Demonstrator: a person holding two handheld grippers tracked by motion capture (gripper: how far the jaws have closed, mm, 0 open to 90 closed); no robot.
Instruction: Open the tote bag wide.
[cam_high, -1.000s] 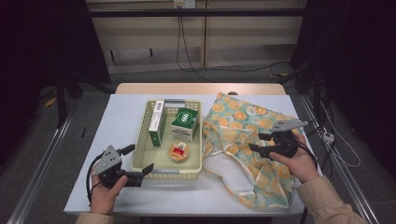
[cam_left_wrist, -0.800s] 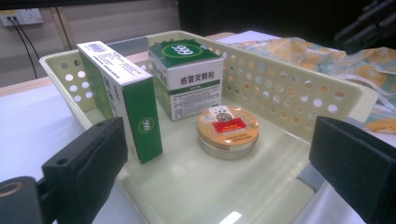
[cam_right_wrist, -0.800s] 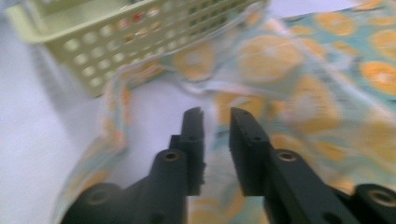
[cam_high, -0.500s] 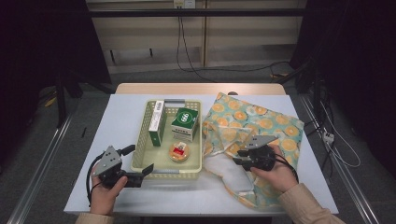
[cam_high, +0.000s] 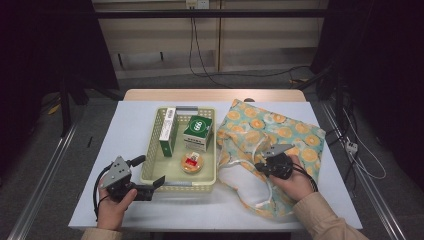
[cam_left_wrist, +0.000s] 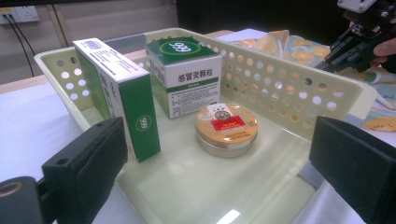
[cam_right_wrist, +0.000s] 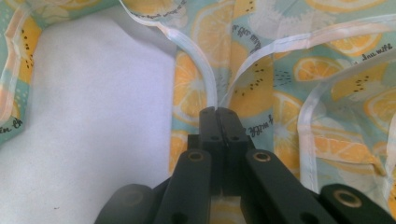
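1. The right tongs (cam_right_wrist: 218, 111) are pressed together, pinching the white trim strap (cam_right_wrist: 201, 70) of the mint-green cloth bag printed with orange and lemon slices (cam_high: 272, 137); their jaws have just been closing, and the strap sits between the tips.
2. The bag lies flat on the right half of the pale counter (cam_high: 130, 125), reaching from near its far edge to close to its near edge. Small dark cursive writing runs across the cloth in the right gripper view; I cannot read it with any certainty.
3. In the high view the right tongs (cam_high: 261, 167) rest on the bag's left part, just beside the right wall of the pale yellow-green perforated plastic basket (cam_high: 209, 181).
4. The left tongs (cam_left_wrist: 219, 196) are spread wide, holding nothing, with the near rim of the basket (cam_left_wrist: 355, 91) between the jaws. In the high view they (cam_high: 159, 181) sit at the basket's near left corner, towards the counter's near edge.
5. Inside the basket stands a tall green-and-white carton (cam_left_wrist: 119, 93), marked "999" in a small oval on its end.
6. Behind it is a squarer green-and-white box (cam_left_wrist: 187, 77), with "999" on its top and Chinese characters printed on its front.
7. A round gold tin with a red-and-white label (cam_left_wrist: 226, 128) lies flat in front of that box; its writing is too small to read.
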